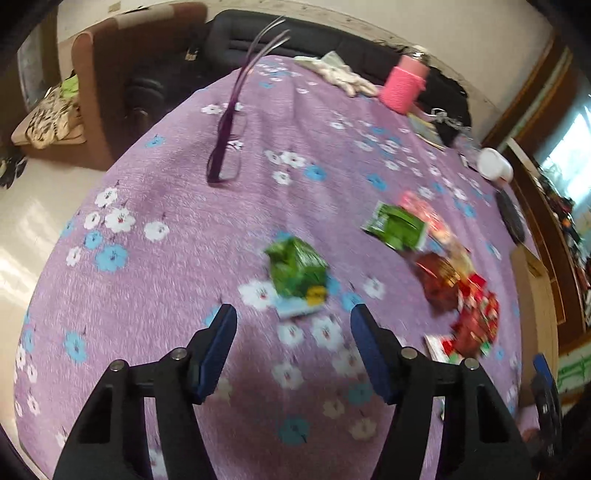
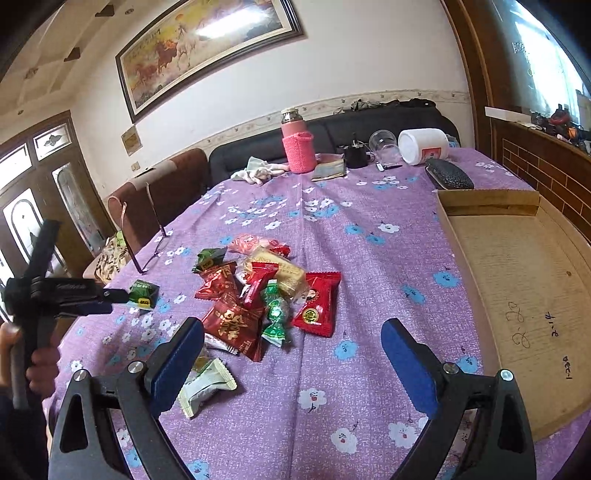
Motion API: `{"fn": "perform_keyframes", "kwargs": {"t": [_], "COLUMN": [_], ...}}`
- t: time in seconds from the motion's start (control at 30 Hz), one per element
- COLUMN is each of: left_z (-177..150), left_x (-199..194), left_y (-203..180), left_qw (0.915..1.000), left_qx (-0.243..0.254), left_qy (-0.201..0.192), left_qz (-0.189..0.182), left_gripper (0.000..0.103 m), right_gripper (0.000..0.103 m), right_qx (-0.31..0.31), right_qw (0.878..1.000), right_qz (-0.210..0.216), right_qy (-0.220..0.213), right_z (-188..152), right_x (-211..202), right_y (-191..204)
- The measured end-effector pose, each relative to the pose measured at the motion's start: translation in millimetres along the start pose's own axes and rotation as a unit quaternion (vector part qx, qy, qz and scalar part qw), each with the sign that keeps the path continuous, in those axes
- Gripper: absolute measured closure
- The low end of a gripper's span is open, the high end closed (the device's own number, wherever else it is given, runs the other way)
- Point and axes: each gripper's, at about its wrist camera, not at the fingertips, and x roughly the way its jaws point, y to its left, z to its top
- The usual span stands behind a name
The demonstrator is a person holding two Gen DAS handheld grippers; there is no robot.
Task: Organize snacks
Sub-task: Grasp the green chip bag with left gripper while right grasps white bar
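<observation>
Both hand-held grippers, the left gripper [image 1: 293, 315] and the right gripper [image 2: 291, 332], hang spread and empty over the purple floral tablecloth [image 2: 369, 236]; the left nears a lone small green foil snack packet [image 1: 297, 275], which could skid away from crumpling, slippery wrapping, far from the shallow brown cardboard tray [image 2: 517, 266].

The left wrist camera is sitting just behind the left gripper [image 1: 293, 317], looking down and forward across the purple-clothed counter [image 1: 177, 206] from close above, facing the dark sofa [image 1: 236, 33] at the far edge. A lone green packet [image 1: 297, 271] is lying just ahead of it.

The right wrist camera is riding behind the right gripper [image 2: 291, 338], sitting a little higher and looking more level toward the wall, taking in the cardboard tray [image 2: 517, 280] on its right.

Both views are sharing the snack pile [image 2: 266, 291], the green packet, the pink bottle [image 2: 298, 147] and the glasses [image 1: 225, 147]. The right view is also catching the left gripper at its left edge.
</observation>
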Motion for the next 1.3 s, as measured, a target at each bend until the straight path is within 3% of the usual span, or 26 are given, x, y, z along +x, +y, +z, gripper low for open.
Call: {"fn": "perform_keyframes", "kwargs": {"t": [0.23, 0.3, 0.47, 0.6, 0.73, 0.83, 0.87, 1.07, 1.3], "left_z": [22.4, 23.2, 18.1, 7.0, -6.2, -12.6, -12.7, -10.7, -11.2], "left_x": [24.2, 35.5, 40.2, 28.8, 15.9, 14.7, 15.7, 17.6, 15.0], "left_y": [-9.9, -11.4, -13.2, -15.6, -27.3, -38.5, -38.9, -29.1, -30.3], "left_qw": [0.9998, 0.9995, 0.9991, 0.9991, 0.9982, 0.9955, 0.9953, 0.9964, 0.9958], "left_qx": [0.014, 0.015, 0.025, 0.025, 0.034, 0.055, 0.057, 0.042, 0.046], "left_qy": [0.004, 0.015, -0.009, -0.028, -0.049, -0.077, -0.078, -0.072, -0.076], "left_qz": [0.013, 0.022, 0.034, 0.021, 0.001, 0.005, 0.004, -0.018, -0.024], "left_gripper": [0.041, 0.066, 0.066, 0.067, 0.067, 0.067, 0.067, 0.067, 0.066], "right_gripper": [0.004, 0.004, 0.005, 0.018, 0.021, 0.048, 0.053, 0.054, 0.054], "right_qx": [-0.003, -0.004, -0.018, -0.049, -0.080, -0.067, -0.054, 0.026, 0.137], "right_qw": [1.000, 1.000, 0.999, 0.997, 0.994, 0.989, 0.987, 0.974, 0.943], "right_qz": [0.010, 0.013, 0.029, 0.057, 0.058, 0.063, 0.070, 0.093, 0.080], "right_qy": [0.006, 0.008, 0.009, 0.018, 0.051, 0.112, 0.133, 0.204, 0.292], "right_z": [-0.9, -0.8, -2.5, -5.4, -10.1, -13.1, -13.9, -10.9, -14.3], "right_x": [1.1, 1.7, 1.9, 2.8, 11.9, 24.5, 27.7, 40.7, 66.8], "right_y": [2.5, 2.8, 8.3, 21.6, 37.7, 44.5, 44.8, 45.5, 39.7]}}
